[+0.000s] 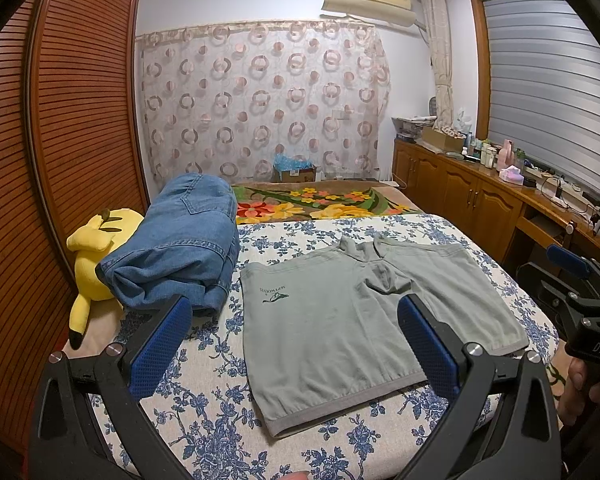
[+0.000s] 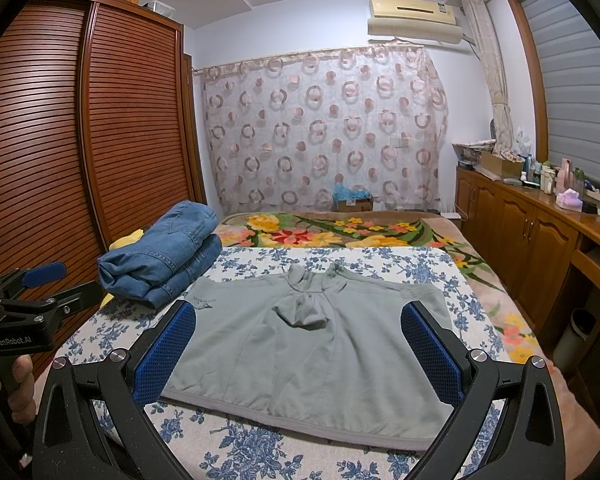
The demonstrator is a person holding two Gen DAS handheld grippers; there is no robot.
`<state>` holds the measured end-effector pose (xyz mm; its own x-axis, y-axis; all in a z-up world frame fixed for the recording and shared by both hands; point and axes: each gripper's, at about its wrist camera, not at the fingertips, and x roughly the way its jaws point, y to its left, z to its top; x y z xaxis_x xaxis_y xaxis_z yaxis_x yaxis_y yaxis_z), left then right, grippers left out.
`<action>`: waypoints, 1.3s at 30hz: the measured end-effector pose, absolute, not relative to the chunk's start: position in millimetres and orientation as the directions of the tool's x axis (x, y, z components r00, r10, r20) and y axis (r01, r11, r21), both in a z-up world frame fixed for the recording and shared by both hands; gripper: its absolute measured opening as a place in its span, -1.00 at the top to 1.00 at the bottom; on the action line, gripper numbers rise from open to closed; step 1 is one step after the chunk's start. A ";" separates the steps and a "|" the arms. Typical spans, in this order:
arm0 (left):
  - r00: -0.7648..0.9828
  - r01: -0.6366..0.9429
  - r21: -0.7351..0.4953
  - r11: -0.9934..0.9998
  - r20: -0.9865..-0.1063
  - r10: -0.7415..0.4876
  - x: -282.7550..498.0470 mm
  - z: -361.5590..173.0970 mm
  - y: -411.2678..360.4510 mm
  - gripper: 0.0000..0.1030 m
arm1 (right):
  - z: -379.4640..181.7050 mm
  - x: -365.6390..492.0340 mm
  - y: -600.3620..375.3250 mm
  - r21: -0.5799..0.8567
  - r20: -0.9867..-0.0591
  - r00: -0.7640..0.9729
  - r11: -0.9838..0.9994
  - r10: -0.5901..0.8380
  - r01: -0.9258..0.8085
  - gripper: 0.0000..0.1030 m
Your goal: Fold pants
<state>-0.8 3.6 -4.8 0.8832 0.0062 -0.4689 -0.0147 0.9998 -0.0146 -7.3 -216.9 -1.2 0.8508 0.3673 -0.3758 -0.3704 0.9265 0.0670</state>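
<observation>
Pants: the grey-green shorts [image 1: 352,316] are lying spread flat on the bed, in the middle of both views, waistband toward the lower edge of the frame and the two legs fanning toward the upper part; a small dark logo is showing on the leg at the left.
Crotch area: the cloth is bunching into a raised fold at the centre of the shorts [image 2: 304,312].
Bed cover: the blue-and-white floral sheet [image 1: 204,412] is lying under the shorts and showing all around them.
Left claw: the left claw [image 1: 296,344] is hanging released, fingers wide apart, holding nothing; it is framing the lower half of the shorts in the left wrist view.
Right claw: the right claw [image 2: 296,344] is likewise standing wide and empty, with the shorts between its blue pads [image 2: 166,350].
Jeans: a folded stack of blue jeans [image 1: 180,244] is sitting just beside the left leg of the shorts, at middle left.
Plush toy: a yellow plush toy [image 1: 92,256] is lying beyond the jeans at the bed's left edge.
Blanket: a flowered blanket [image 2: 340,232] is covering the far part of the bed, above the sheet.
Wardrobe: a slatted wooden wardrobe [image 2: 80,120] is filling the left of the frame.
Bench: a wooden bench [image 1: 480,196] cluttered with bottles and boxes is running along the right.
</observation>
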 end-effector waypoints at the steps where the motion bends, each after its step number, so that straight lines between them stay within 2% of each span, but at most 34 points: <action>1: 0.883 -0.015 -0.015 1.000 -0.469 0.006 -0.8 -4.8 3.6 -1.00 | -1.1 -7.4 -216.8 0.067 -0.376 0.851 0.926 0.367 -0.370 -0.99; 18: 0.882 -0.013 -0.015 1.000 -0.472 0.005 -1.2 -5.9 2.5 -1.00 | -1.3 -7.3 -216.3 0.068 -0.380 0.849 0.926 0.367 -0.370 -0.99; 31: 0.841 0.005 -0.026 1.000 -0.541 -0.018 15.8 -28.9 0.8 -0.99 | -9.0 0.1 -220.9 0.075 -0.424 0.830 0.927 0.363 -0.367 -0.99; 39: 0.789 0.028 -0.037 0.999 -0.613 -0.045 35.1 -57.8 -0.3 -1.00 | -25.9 17.9 -227.6 0.060 -0.488 0.809 0.937 0.329 -0.345 -0.99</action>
<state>35.1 -0.3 -57.8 0.7890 -0.0449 -0.6127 0.0277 0.9989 -0.0374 17.9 -227.6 -25.9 0.8086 0.3291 -0.4877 -0.3451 0.9366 0.0599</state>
